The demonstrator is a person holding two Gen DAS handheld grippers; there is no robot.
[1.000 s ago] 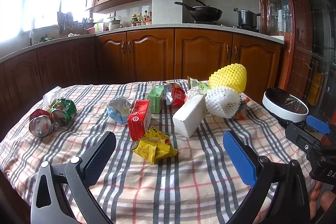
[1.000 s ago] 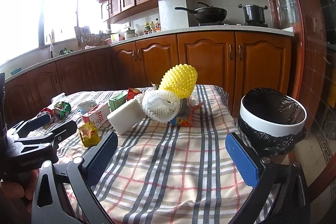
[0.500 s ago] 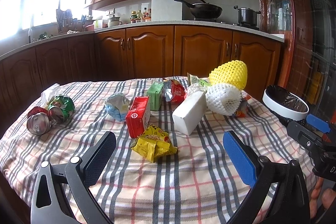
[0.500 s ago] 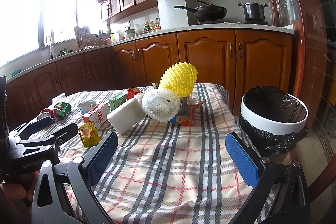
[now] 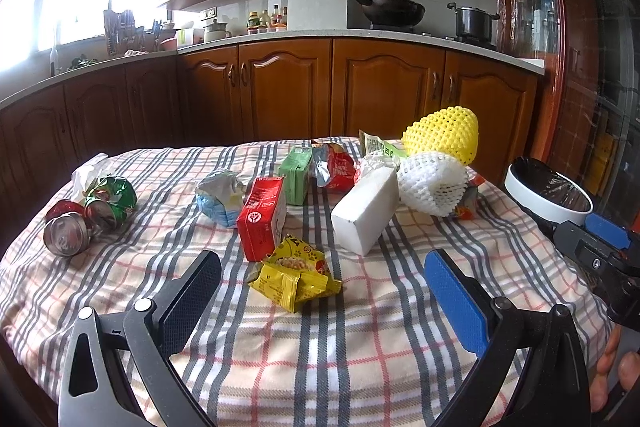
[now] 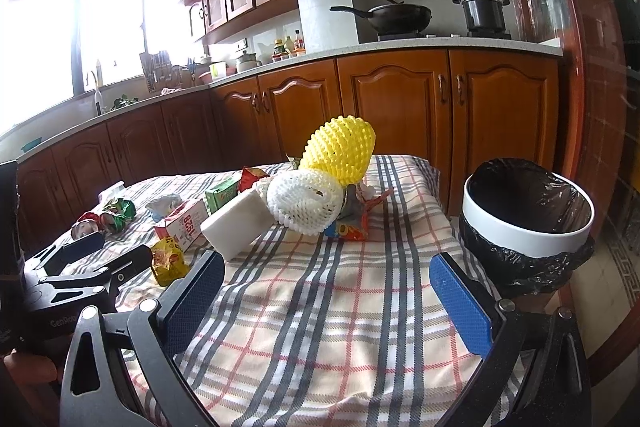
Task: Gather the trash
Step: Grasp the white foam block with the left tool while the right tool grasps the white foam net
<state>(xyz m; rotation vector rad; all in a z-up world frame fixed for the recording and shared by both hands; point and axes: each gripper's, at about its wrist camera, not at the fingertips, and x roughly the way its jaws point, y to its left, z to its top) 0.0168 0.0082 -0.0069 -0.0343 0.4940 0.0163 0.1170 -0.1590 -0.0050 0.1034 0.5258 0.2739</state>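
Observation:
Trash lies on a plaid tablecloth point(image 5: 360, 359). A yellow snack wrapper point(image 5: 294, 277) lies just ahead of my open, empty left gripper point(image 5: 322, 289). Behind it stand a red carton point(image 5: 262, 217), a green carton point(image 5: 296, 175), a white foam block point(image 5: 366, 213), white foam netting point(image 5: 432, 183) and yellow foam netting point(image 5: 442, 135). Crushed cans point(image 5: 86, 213) lie far left. My right gripper point(image 6: 326, 293) is open and empty over bare cloth, short of the white netting point(image 6: 306, 203) and yellow netting point(image 6: 340, 151). A white bin with a black liner point(image 6: 528, 207) stands right of the table.
A crumpled blue-white wrapper point(image 5: 220, 197) and a red foil packet point(image 5: 338, 169) lie mid-table. An orange wrapper point(image 6: 352, 225) lies under the netting. Wooden kitchen cabinets point(image 5: 384, 91) run behind the table. The left gripper shows in the right wrist view point(image 6: 86, 267).
Both views have shifted only slightly; the left gripper has eased a little toward the yellow wrapper. Both grippers stay open and empty.

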